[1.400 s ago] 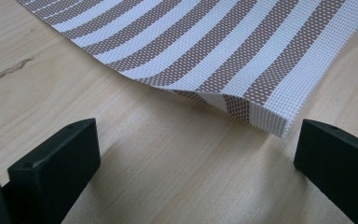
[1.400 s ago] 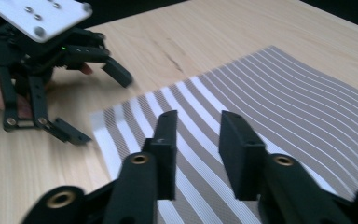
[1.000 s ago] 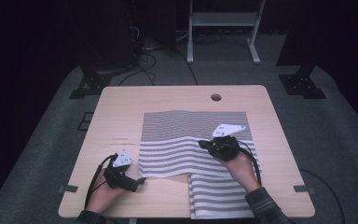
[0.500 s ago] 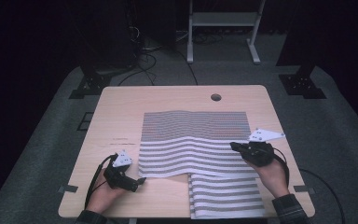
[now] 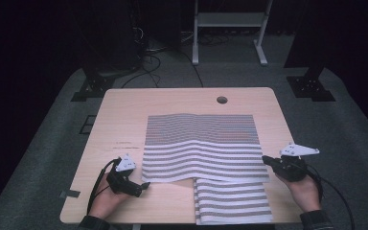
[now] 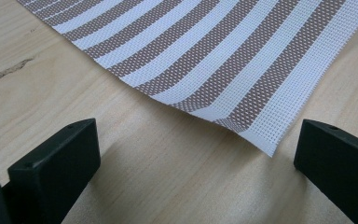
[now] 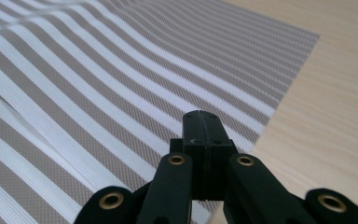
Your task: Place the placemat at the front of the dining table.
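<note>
Looking from the high view, we see the striped mat mid-table, left gripper at its near-left corner, right gripper at its right edge. Left gripper view: jaws wide, corner between. Right gripper view: jaws closed together over the mat, empty.

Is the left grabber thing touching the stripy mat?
Apart. In the left gripper view, the left gripper stands open, and bare table shows between its jaws and the striped mat corner.
</note>
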A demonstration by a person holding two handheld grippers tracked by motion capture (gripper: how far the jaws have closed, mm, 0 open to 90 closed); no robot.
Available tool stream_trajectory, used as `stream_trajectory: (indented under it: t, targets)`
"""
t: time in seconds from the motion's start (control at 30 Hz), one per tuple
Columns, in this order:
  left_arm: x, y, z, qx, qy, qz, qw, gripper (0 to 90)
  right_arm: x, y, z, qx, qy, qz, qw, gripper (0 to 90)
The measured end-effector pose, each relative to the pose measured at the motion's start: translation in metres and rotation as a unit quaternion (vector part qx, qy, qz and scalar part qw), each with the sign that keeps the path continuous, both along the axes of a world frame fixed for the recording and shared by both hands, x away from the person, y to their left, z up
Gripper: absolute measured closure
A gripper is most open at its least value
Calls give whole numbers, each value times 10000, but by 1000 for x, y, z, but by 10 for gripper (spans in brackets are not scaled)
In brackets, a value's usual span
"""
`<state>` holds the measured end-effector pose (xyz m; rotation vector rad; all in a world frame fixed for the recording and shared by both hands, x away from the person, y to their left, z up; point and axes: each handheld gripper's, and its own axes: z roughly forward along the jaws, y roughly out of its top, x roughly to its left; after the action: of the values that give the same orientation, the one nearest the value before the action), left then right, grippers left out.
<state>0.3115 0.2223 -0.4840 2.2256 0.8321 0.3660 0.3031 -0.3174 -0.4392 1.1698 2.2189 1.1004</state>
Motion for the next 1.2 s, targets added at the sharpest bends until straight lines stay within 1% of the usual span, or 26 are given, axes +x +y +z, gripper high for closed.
stream_trajectory:
  t: [0.03,0.1,0.13,0.17,0.23,0.3,0.33,0.37,0.4,0.43,0.47,0.5,0.53,0.6,0.63,0.67,0.7,0.73,0.83,1.0,1.1,1.2]
  targets:
    - [0,0,0,-12,17,11,10000,0,-1,-2,-3,-13,44,-21,10000,897]
    - [0,1,2,-32,124,40,9999,0,-4,-5,-9,-54,153,-6,9999,897]
    - [0,1,3,-59,130,45,9999,0,-5,-7,-13,-90,207,-5,9997,897]
    - [0,1,4,-126,142,56,9998,0,-6,-8,-15,-75,254,2,9996,896]
    - [-1,1,9,-147,161,26,9998,3,-8,-9,-20,-94,322,16,9994,888]
    - [-3,-1,16,-173,90,-4,9998,46,-9,-10,-23,-80,395,31,9992,864]
    - [-4,-2,20,-239,36,-25,9997,58,-9,-10,-25,-107,420,44,9991,864]
    - [-5,-3,25,-380,-20,-101,9992,98,-9,-10,-26,-133,445,40,9989,864]
    - [-5,-4,27,-484,-37,-133,9987,161,-8,-9,-27,-125,468,48,9988,859]
    - [-5,-6,30,-596,4,-176,9981,203,-8,-9,-28,-121,496,59,9987,855]
    - [-4,-9,32,-631,5,-203,9978,233,-7,-8,-29,-125,508,85,9986,854]
    - [-3,-13,33,-553,17,-215,9982,258,-7,-6,-30,-127,537,94,9984,854]
    - [-2,-15,32,-521,22,-210,9984,319,-6,-5,-31,-143,552,132,9983,855]
    - [2,-21,28,-406,110,-249,9988,350,-6,-3,-32,-202,576,161,9980,855]
    - [4,-23,26,-279,157,-270,9991,378,-6,-2,-33,-240,592,170,9978,855]
    - [6,-25,23,-143,208,-242,9994,406,-5,-2,-34,-248,606,173,9977,855]
    - [8,-25,20,-63,268,-216,9994,423,-5,-1,-34,-266,610,170,9976,855]
    - [9,-24,19,-29,323,-205,9993,443,-5,-2,-34,-285,602,163,9976,855]
    - [11,-21,16,-114,418,-149,9990,517,-5,-3,-35,-390,600,127,9974,858]
    - [11,-19,16,-88,365,-70,9993,616,-5,-2,-35,-453,579,146,9972,866]
    - [12,-19,16,-103,382,-55,9992,630,-5,0,-35,-500,558,138,9971,866]
    - [12,-20,16,-69,361,-49,9993,633,-3,0,-35,-505,543,113,9972,866]
